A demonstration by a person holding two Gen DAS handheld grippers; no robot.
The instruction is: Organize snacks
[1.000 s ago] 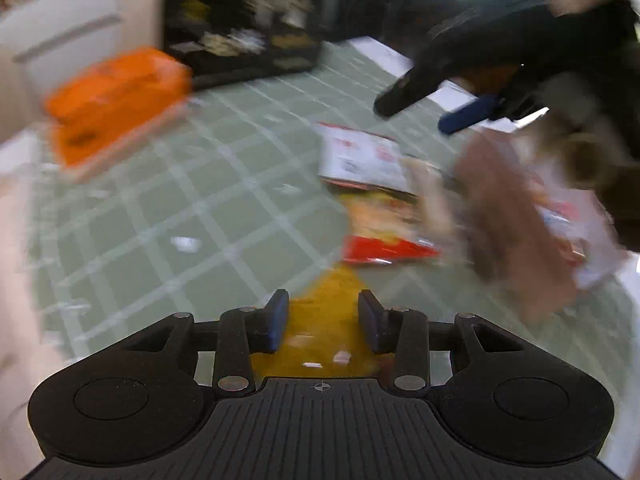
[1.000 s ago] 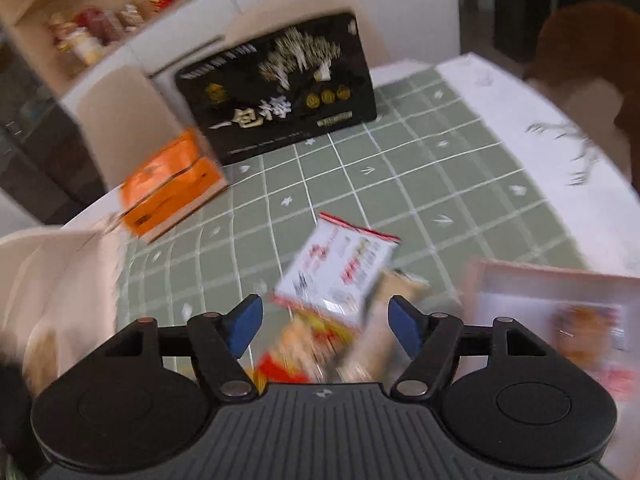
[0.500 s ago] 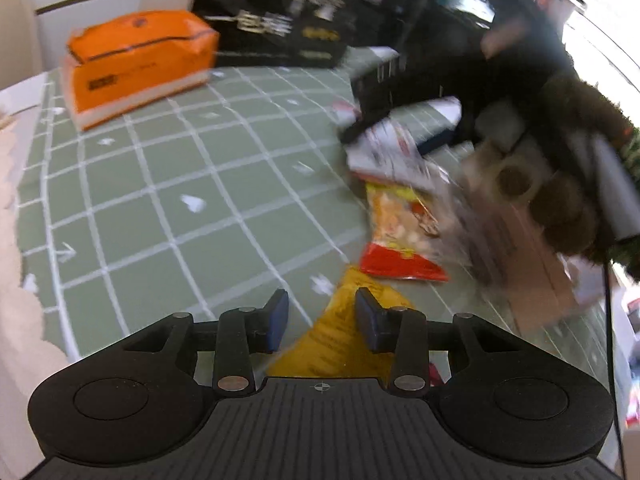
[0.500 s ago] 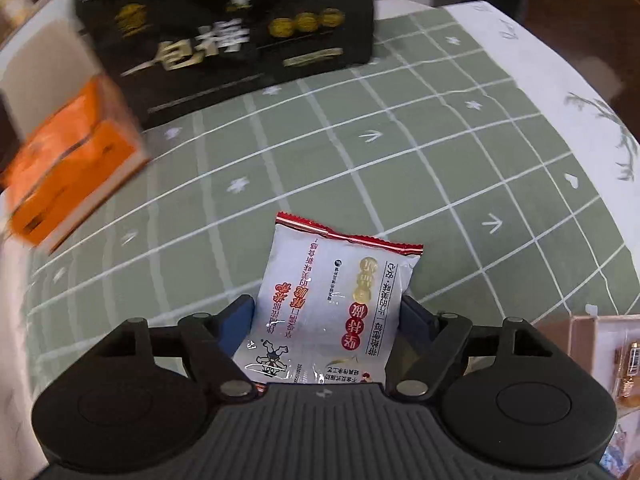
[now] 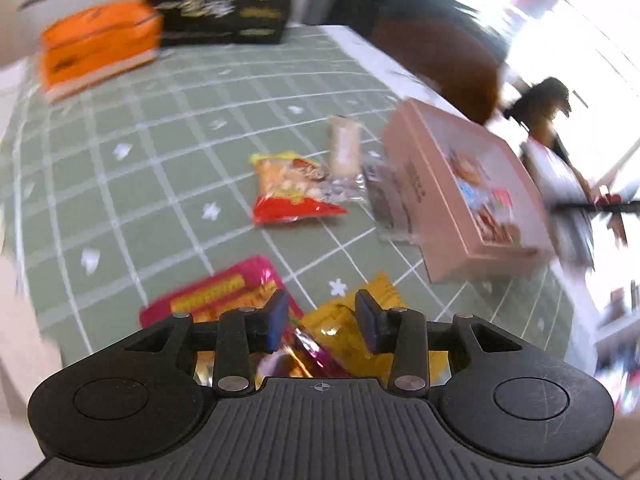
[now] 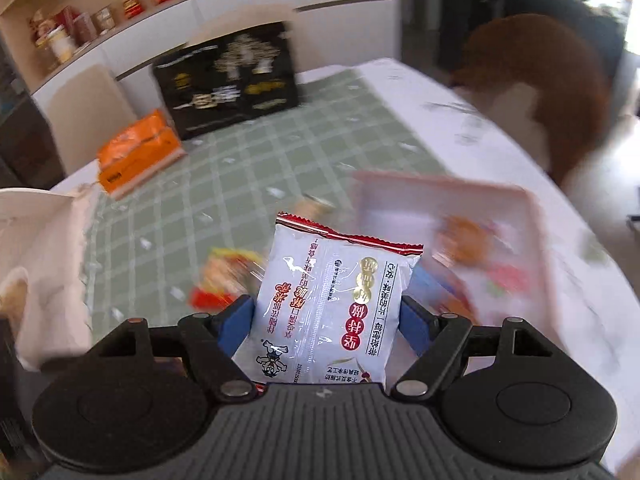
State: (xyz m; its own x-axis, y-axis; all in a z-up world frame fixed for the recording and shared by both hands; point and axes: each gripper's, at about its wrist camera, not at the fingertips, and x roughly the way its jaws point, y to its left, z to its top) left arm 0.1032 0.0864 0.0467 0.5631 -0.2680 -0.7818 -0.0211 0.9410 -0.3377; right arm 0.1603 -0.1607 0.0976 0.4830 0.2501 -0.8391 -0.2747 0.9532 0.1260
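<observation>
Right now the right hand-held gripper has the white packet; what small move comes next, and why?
Probably carry it right and forward over the pink box, then release. The right hand-held gripper grips the white snack packet above the table, the box lies open just to its right, and other snacks already sit inside.

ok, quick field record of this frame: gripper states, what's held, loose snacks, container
right gripper: shut on white snack packet, lifted off the table
left gripper: open, holding nothing, above yellow packet and pink packet
loose on green mat: red-yellow packet, beige bar
container: pink box, some snacks inside
background: orange pack, black box
</observation>
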